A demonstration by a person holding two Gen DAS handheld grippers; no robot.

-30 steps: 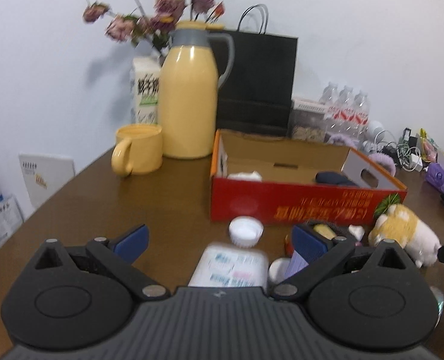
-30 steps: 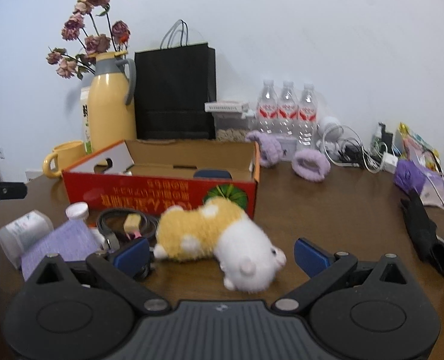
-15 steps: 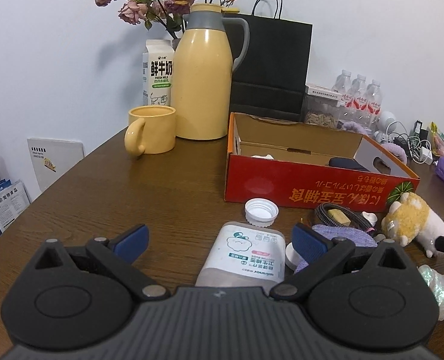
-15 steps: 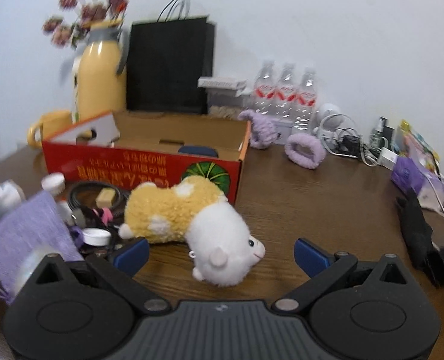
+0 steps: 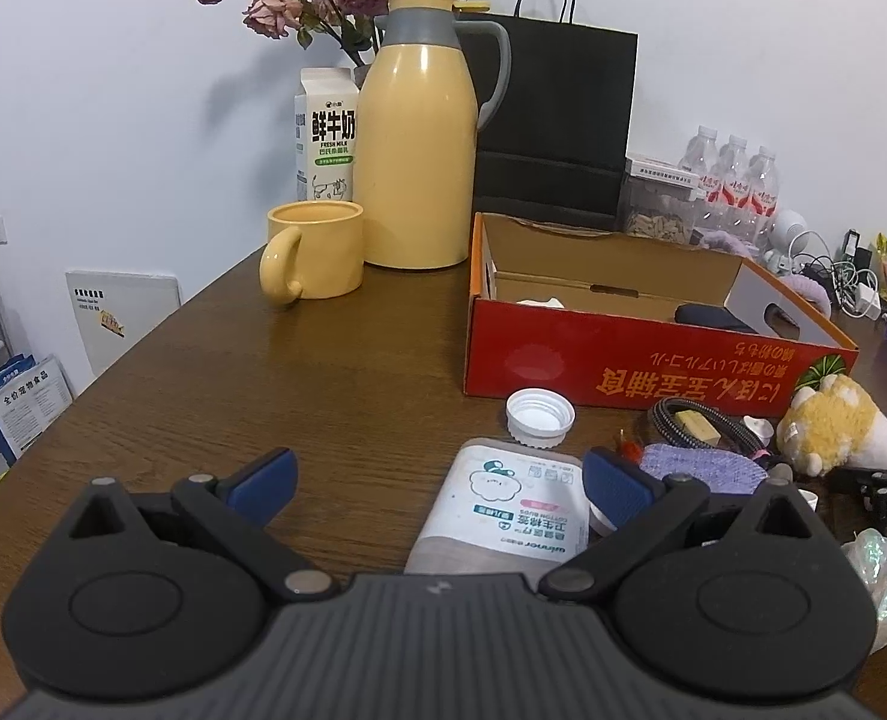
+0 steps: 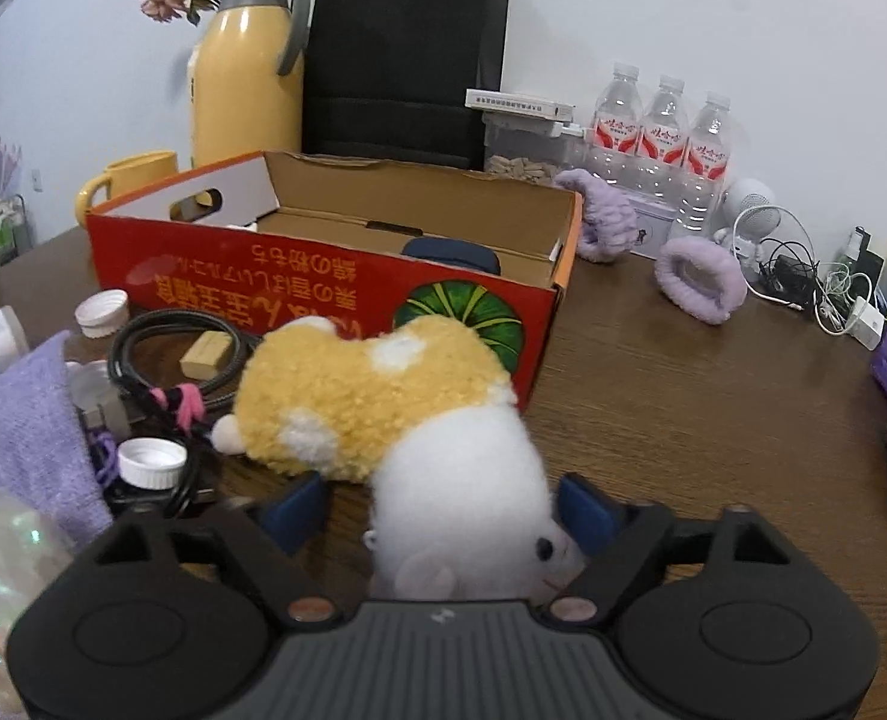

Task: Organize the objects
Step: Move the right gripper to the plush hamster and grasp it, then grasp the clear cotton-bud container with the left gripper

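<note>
- Right now your red box (image 6: pixel 299 276) sits open on the table (image 5: pixel 233 396), and inside it you can see a dark blue item (image 6: pixel 452 255) near one end and something white (image 5: pixel 542 302) near the other.
- Behind the box stand a yellow jug (image 5: pixel 419 144), a yellow mug (image 5: pixel 314 249), a milk carton (image 5: pixel 326 132), a black bag (image 5: pixel 554 120) and three water bottles (image 6: pixel 662 138).
- Your right gripper (image 6: pixel 443 510) is closing around the white head of the plush toy (image 6: pixel 383 396); the head sits between the blue pads, though you cannot tell whether both press on it yet.
- The toy lies on the table just in front of the box, its yellow body touching the box's corner.
- Beside the toy lie a coiled cable (image 6: pixel 173 354), a small white-capped jar (image 6: pixel 149 465), a loose white cap (image 5: pixel 539 411) and a purple cloth (image 6: pixel 23 432).
- Your left gripper (image 5: pixel 437 480) is released, jaws wide; a cotton-bud bottle (image 5: pixel 515 510) lies on its side between them, close by the right pad, not gripped.
- Two purple bands (image 6: pixel 698 282) and a tangle of wires (image 6: pixel 803 276) lie well off to the right.
</note>
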